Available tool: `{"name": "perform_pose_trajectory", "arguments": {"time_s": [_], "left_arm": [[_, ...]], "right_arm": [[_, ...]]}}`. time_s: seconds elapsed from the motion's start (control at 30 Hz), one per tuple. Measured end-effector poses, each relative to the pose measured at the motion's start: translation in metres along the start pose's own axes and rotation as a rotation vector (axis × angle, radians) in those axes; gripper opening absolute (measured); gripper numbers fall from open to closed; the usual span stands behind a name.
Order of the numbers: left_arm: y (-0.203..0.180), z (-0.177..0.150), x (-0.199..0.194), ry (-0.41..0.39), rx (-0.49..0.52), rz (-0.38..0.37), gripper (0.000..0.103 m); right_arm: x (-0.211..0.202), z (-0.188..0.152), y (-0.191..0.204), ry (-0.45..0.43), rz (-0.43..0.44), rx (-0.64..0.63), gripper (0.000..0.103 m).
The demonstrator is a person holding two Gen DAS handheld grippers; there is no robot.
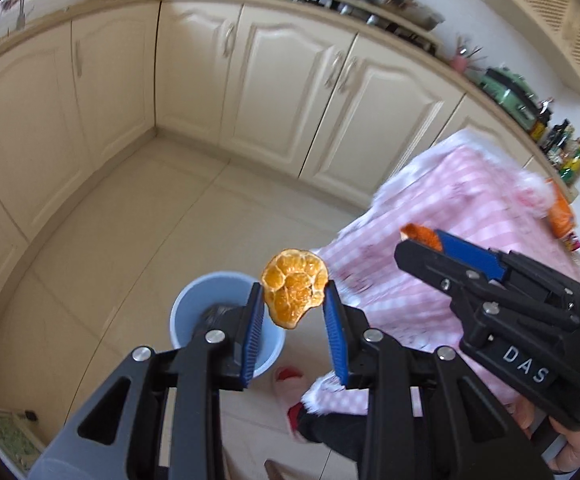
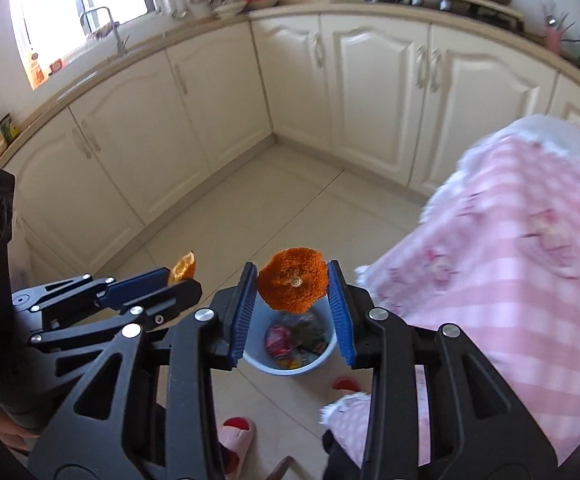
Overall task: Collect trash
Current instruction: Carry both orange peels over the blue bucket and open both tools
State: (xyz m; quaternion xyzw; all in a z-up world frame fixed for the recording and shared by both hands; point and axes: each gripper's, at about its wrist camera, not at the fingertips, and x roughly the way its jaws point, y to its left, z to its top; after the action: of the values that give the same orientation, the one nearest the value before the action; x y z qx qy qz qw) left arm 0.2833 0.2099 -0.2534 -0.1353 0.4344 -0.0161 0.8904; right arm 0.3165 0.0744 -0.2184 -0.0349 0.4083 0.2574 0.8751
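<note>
My left gripper (image 1: 293,300) is shut on a piece of orange peel (image 1: 294,292), pale inner side toward the camera, held above the floor just right of a blue trash bucket (image 1: 193,300). My right gripper (image 2: 293,286) is shut on another orange peel (image 2: 293,284), orange outer side showing, directly above the same bucket (image 2: 322,356), which holds wrappers and other trash. In the left wrist view the right gripper (image 1: 422,238) comes in from the right with its peel (image 1: 420,234). In the right wrist view the left gripper (image 2: 181,274) is at the left with its peel (image 2: 183,266).
A table with a pink checked cloth (image 1: 462,216) stands to the right; an orange packet (image 1: 560,216) lies on it. Cream kitchen cabinets (image 2: 209,92) wrap around the tiled floor (image 1: 137,208). Feet in pink slippers (image 2: 235,432) are below the grippers.
</note>
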Motion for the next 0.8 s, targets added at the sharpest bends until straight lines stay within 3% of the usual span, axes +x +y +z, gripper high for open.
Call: {"name": "perform_pose_trajectory", "arguments": {"time_s": [0.2,0.33,0.43,0.5,0.8], "left_arm": [[0.029,-0.001,0.047,0.076,-0.048,0.023,0.029],[0.039,0.007,0.063,0.071,-0.083,0.018,0.030],[0.043,0.010,0.070,0.067,-0.099,0.030,0.039],[0.047,0.011,0.073,0.061,-0.108,0.057,0.052],[0.064,0.001,0.081,0.094,-0.145,0.057,0.054]], "right_arm": [[0.051,-0.007,0.001,0.061,0.015,0.025,0.035],[0.068,-0.010,-0.003,0.075,0.012,0.040,0.035],[0.079,-0.009,-0.009,0.085,0.008,0.055,0.035],[0.082,-0.009,-0.013,0.089,0.007,0.060,0.035],[0.091,-0.010,-0.008,0.104,0.012,0.053,0.035]]}}
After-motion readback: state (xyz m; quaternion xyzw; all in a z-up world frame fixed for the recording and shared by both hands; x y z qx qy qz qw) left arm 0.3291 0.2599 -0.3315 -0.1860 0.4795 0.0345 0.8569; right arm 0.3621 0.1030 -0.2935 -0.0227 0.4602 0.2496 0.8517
